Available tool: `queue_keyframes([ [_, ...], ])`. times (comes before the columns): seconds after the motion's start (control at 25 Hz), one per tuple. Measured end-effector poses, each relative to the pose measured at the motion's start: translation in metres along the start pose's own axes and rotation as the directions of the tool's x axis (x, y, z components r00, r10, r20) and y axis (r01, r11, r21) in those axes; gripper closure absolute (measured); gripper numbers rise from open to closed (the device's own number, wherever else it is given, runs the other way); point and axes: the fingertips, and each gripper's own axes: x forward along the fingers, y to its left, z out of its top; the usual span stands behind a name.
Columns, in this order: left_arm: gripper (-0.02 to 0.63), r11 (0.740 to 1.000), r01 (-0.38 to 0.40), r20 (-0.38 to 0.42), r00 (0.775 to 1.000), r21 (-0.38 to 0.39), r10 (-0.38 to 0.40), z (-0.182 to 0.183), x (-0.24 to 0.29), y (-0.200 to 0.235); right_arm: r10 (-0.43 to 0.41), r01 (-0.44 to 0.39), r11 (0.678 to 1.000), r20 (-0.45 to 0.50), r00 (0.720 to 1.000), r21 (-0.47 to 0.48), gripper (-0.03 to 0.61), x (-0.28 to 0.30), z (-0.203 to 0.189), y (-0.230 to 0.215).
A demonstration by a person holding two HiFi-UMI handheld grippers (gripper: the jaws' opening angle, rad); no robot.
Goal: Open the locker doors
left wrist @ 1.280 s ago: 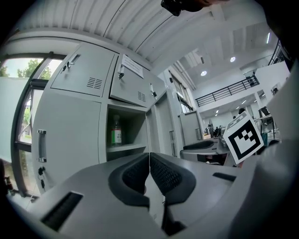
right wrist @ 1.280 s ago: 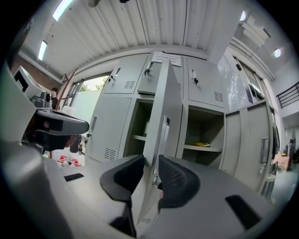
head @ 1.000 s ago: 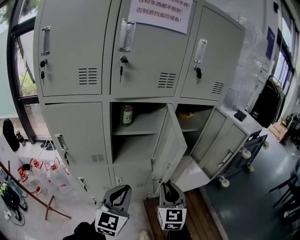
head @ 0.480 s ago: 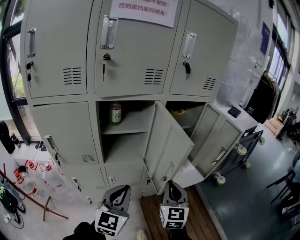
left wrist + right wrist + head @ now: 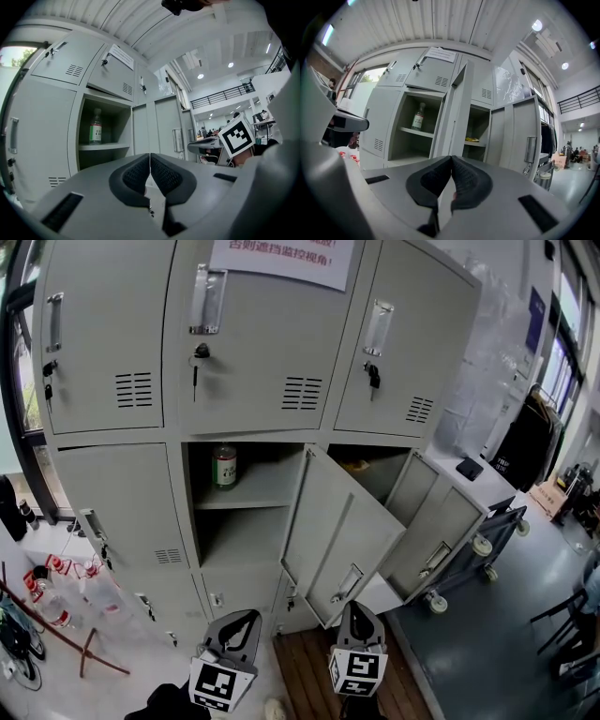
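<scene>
Right now, head view tilted down at grey locker block (image 5: pixel 253 399). Top-row doors (image 5: pixel 103 343) all shut, keys hanging in locks; paper notice (image 5: pixel 281 261) stuck on the centre one. Middle row: centre door (image 5: pixel 342 531) swung wide open, handle at its free edge, just beyond the right hand-held gripper tip. Right door (image 5: pixel 441 526) open too, angled out toward a wheeled cart (image 5: pixel 487 540). Left door (image 5: pixel 117 507) in that row shut. Inside centre compartment: bottle (image 5: pixel 224 467) upright on the upper shelf, green label, shelf below bare. Inside right compartment: yellow item (image 5: pixel 354 465) on its shelf, too small to identify.

Left hand-held gripper (image 5: pixel 248 617) low at frame bottom, pointing level at the lockers, well apart from any door; pads pressed together, nothing between them (image 5: pixel 150 157). Right hand-held gripper (image 5: pixel 354 607) beside it, over wooden floor strip (image 5: pixel 305 671), aimed at the centre door's edge; jaws just been closing, pads now meeting with nothing between them (image 5: pixel 451 159), no contact with door visible. Small bottles (image 5: pixel 56 582) on floor at far left.
</scene>
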Motion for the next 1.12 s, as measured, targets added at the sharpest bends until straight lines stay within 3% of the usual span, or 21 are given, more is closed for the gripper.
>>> queue_keyframes([
  [0.6, 0.589, 0.999, -0.039, -0.001, 0.999, 0.006, 0.039, 0.000, 0.001, 0.009, 0.019, -0.020, 1.000, 0.032, 0.999, 0.014, 0.561, -0.003, 0.010, -0.002],
  [0.88, 0.589, 0.993, -0.113, 0.005, 0.994, 0.018, 0.113, 0.004, -0.021, 0.034, 0.110, -0.113, 0.993, 0.085, 0.990, 0.025, 0.561, -0.002, 0.029, 0.042],
  [1.12, 0.589, 0.979, -0.202, 0.029, 0.979, 0.027, 0.201, 0.006, -0.049, 0.063, 0.231, -0.235, 0.972, 0.122, 0.965, 0.019, 0.561, 0.002, 0.041, 0.102],
])
